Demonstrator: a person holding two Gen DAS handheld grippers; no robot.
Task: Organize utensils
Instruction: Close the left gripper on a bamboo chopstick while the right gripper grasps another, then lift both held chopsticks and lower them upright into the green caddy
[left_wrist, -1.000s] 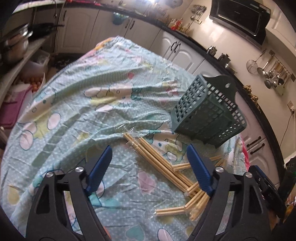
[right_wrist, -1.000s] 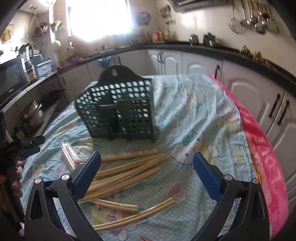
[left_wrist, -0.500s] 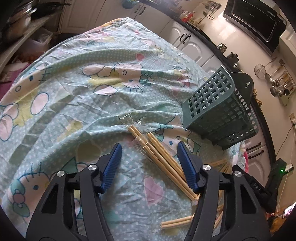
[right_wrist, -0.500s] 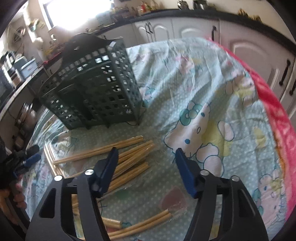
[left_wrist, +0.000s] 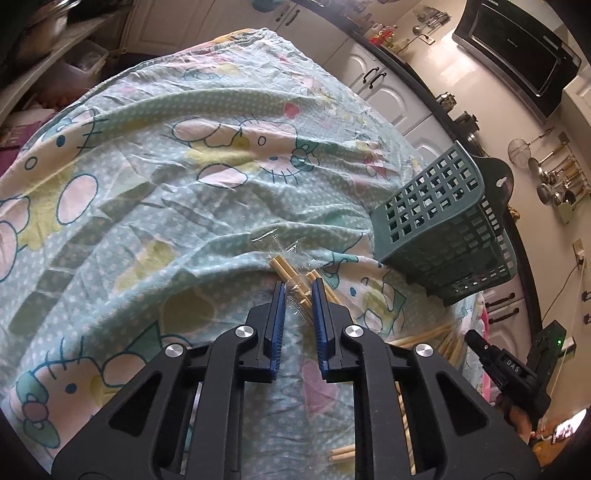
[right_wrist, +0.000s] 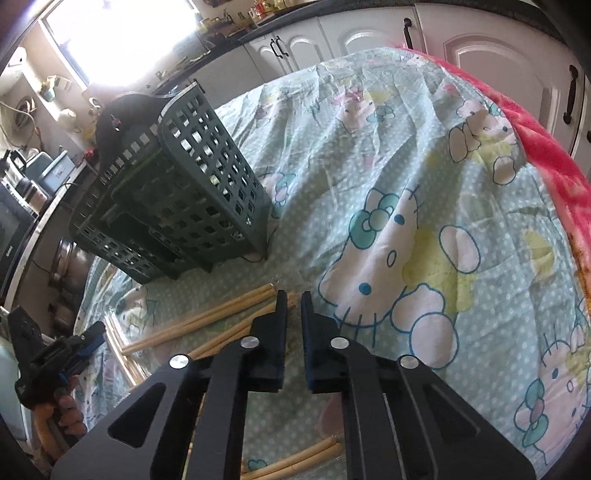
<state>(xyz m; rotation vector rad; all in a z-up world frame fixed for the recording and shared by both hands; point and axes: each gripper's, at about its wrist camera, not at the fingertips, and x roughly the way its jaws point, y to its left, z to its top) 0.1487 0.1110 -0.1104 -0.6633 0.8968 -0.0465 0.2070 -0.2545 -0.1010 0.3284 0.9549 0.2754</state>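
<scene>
Several pairs of bamboo chopsticks in clear plastic sleeves lie on the patterned cloth. My left gripper (left_wrist: 298, 290) has closed on the end of one wrapped pair (left_wrist: 286, 271). My right gripper (right_wrist: 293, 301) has closed on the end of another wrapped pair (right_wrist: 236, 326). More chopsticks lie beside it (right_wrist: 199, 325) and below (right_wrist: 295, 461). A dark green perforated utensil basket (left_wrist: 443, 229) stands upright on the cloth to the right of the left gripper; in the right wrist view the basket (right_wrist: 177, 192) is up and left of the right gripper.
The Hello Kitty tablecloth (left_wrist: 166, 184) covers the table, with a pink blanket (right_wrist: 546, 147) along its right edge. Kitchen cabinets (right_wrist: 332, 40) and a counter ring the table. The other gripper shows at the edge of each view (left_wrist: 509, 373) (right_wrist: 51, 358).
Both grippers moved down and forward to the chopsticks and their jaws closed from wide open to nearly together around wrapped pairs.
</scene>
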